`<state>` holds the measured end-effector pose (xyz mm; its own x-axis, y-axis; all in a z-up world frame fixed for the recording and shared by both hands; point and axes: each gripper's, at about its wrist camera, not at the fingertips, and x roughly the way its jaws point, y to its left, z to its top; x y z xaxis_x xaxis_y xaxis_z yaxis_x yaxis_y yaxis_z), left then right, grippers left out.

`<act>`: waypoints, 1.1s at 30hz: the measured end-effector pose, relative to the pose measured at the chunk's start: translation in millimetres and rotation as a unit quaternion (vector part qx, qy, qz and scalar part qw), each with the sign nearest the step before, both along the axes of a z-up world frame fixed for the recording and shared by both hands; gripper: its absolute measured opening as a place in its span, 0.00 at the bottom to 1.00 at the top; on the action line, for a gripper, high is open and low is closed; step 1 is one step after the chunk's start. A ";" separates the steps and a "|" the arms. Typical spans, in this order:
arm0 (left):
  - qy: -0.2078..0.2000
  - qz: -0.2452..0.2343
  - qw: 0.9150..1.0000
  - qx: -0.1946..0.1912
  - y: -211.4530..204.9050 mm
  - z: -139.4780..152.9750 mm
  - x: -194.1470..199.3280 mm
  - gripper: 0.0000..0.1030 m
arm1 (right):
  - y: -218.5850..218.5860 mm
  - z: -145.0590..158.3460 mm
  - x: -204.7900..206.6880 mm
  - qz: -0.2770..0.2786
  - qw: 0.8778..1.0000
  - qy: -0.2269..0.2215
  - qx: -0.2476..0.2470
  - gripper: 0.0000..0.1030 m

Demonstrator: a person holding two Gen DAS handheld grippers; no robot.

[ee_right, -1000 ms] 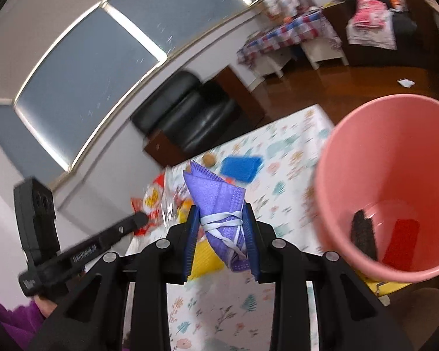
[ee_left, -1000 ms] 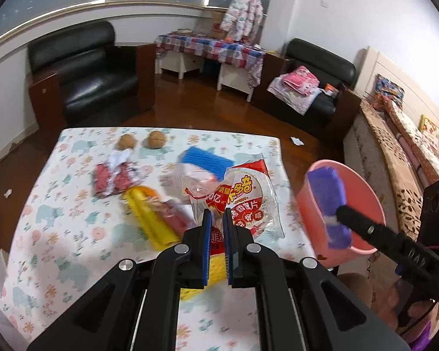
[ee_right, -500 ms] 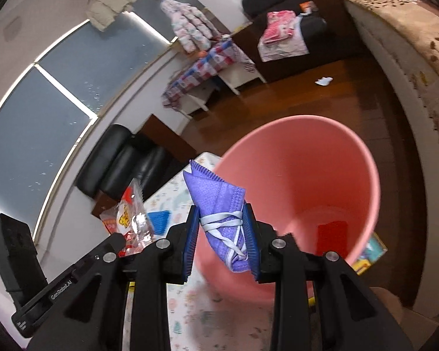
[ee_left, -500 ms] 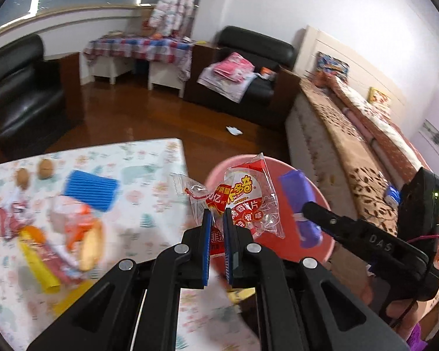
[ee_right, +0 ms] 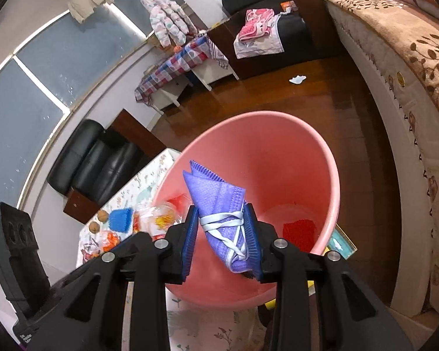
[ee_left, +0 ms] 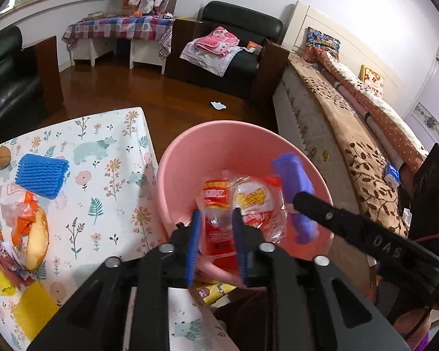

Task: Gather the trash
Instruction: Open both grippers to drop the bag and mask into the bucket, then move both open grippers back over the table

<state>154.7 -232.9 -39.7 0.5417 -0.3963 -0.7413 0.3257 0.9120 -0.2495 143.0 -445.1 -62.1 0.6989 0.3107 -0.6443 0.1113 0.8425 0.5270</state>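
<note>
Left wrist: left tool point(ee_left: 216, 234) above pink bin point(ee_left: 175, 175), jaws opening, snack wrapper point(ee_left: 243, 204) loose between them, long axis away from camera.

Right wrist: right tool point(ee_right: 221, 239) over bin, jaws opening, pads touching purple mask point(ee_right: 216, 201), tip up toward far rim.

2 tools: the left tool point(ee_left: 216, 234) and the right tool point(ee_right: 221, 234). 1 pink bucket point(ee_left: 190, 158). 1 red-and-clear snack wrapper point(ee_left: 248, 204). 1 purple mask point(ee_right: 219, 204) bound with its straps. 1 red piece point(ee_right: 298, 228) on the bucket's bottom. 1 worktop point(ee_left: 102, 204), bearing 1 blue foam net point(ee_left: 42, 177), 2 walnuts point(ee_right: 102, 216) and 1 yellow sponge point(ee_left: 35, 307). 2 black armchairs point(ee_left: 237, 44).
</note>
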 end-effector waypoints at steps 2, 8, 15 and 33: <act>-0.006 0.006 1.000 0.002 1.5 1.2 0.3 0.30 | 1.1 1.3 -0.7 0.001 1.000 0.003 -0.008 0.33; -0.017 0.019 1.000 -0.004 14.7 10.4 -5.4 0.34 | 10.8 10.4 -7.7 0.006 0.999 -0.013 -0.041 0.34; -0.035 0.031 0.999 -0.003 27.4 21.7 -19.7 0.34 | 21.4 24.6 -17.9 0.015 0.997 -0.027 -0.068 0.35; -0.059 0.109 0.991 0.042 82.9 46.9 -57.2 0.45 | 92.1 57.4 -54.2 0.075 0.989 -0.070 -0.107 0.34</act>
